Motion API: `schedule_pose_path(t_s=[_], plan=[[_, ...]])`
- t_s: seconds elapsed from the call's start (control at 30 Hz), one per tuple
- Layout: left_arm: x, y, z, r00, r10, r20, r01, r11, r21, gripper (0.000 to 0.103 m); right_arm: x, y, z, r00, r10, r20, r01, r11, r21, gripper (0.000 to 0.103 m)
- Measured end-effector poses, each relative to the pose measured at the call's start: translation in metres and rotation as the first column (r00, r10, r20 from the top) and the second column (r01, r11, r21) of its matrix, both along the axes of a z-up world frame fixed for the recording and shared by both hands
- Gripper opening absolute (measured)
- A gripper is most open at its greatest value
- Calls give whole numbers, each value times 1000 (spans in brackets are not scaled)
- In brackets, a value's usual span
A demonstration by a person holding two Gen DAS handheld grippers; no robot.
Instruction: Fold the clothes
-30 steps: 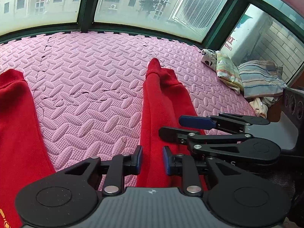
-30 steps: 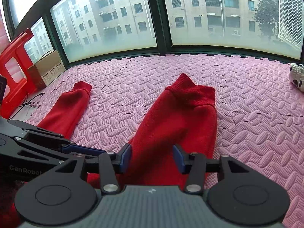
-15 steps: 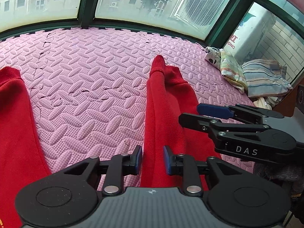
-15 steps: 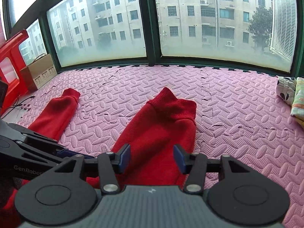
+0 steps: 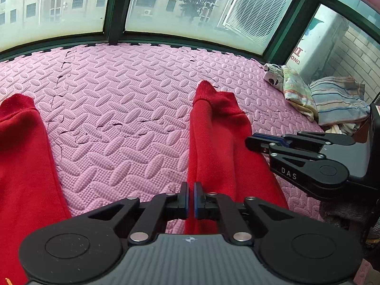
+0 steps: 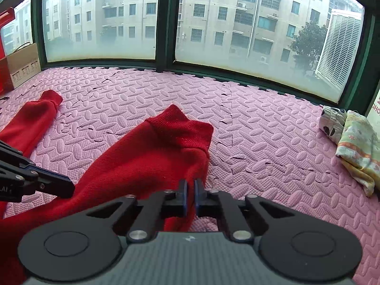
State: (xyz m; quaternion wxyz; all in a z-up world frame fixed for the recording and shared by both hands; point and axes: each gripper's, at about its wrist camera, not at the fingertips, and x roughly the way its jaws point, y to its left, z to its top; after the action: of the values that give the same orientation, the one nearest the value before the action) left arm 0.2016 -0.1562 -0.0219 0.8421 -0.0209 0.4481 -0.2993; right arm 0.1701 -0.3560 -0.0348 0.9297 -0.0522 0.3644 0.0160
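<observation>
A red garment lies on the pink foam mat (image 5: 118, 123), with two long parts that end in ribbed cuffs. One part (image 5: 218, 142) runs away from me down the middle; the other (image 5: 21, 156) lies at the left. My left gripper (image 5: 191, 187) is shut on the left edge of the middle part. My right gripper (image 6: 190, 185) is shut on the right edge of that same part (image 6: 147, 161), where the cloth bunches up slightly. Each gripper shows in the other's view: the right gripper (image 5: 251, 140) beside the cloth, the left gripper (image 6: 68, 190) on it. The second part (image 6: 33, 123) lies farther left.
A pile of folded striped and floral clothes (image 5: 332, 104) sits at the mat's right edge by the brick wall. A cardboard box (image 6: 21, 68) and a red plastic item stand at the far left. Green-framed windows bound the far side of the mat.
Both grippers' jaws have closed from open onto the edges of the middle red part. The right gripper has turned a little to the right.
</observation>
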Motion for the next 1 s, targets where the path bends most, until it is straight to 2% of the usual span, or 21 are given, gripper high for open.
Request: schedule_pose_path(t_s=[0.13,0.3,0.43,0.5,0.53,0.57,0.73,0.87,0.93,1.0], plan=[[5,5,-3,1000,24,-12,-24,1000,6,0,-5,-9,1,999,-38,14,39,998,-45,3],[4,8,2,999,31,-10,-31,1000,-3,1,-5,-18,1,998,-65,-2,65,997,-37,4],[-4,10,14,1000,23,19,-23,1000,-11,5,-15,-3,18,999,17,46,-19,999,26,11],[-11,13,21,999,19,32,-18,1000,-13,9,-18,10,22,995,81,57,-83,996,42,24],[-17,13,25,999,13,42,-12,1000,-15,11,-18,19,22,991,120,55,-122,992,44,37],[-23,14,28,999,6,52,-5,1000,-18,15,-18,26,22,987,152,53,-155,987,46,40],[-55,15,38,996,-37,87,39,999,-18,25,-9,48,7,967,255,-18,-253,965,73,40],[-77,14,38,993,-72,96,73,997,-7,30,-18,43,3,958,280,-65,-278,960,33,41],[-83,14,34,993,-72,94,73,997,-5,37,-24,39,2,953,292,-85,-292,956,13,41],[-89,14,29,994,-68,81,68,998,-3,38,-28,35,4,949,299,-99,-301,954,-7,41]])
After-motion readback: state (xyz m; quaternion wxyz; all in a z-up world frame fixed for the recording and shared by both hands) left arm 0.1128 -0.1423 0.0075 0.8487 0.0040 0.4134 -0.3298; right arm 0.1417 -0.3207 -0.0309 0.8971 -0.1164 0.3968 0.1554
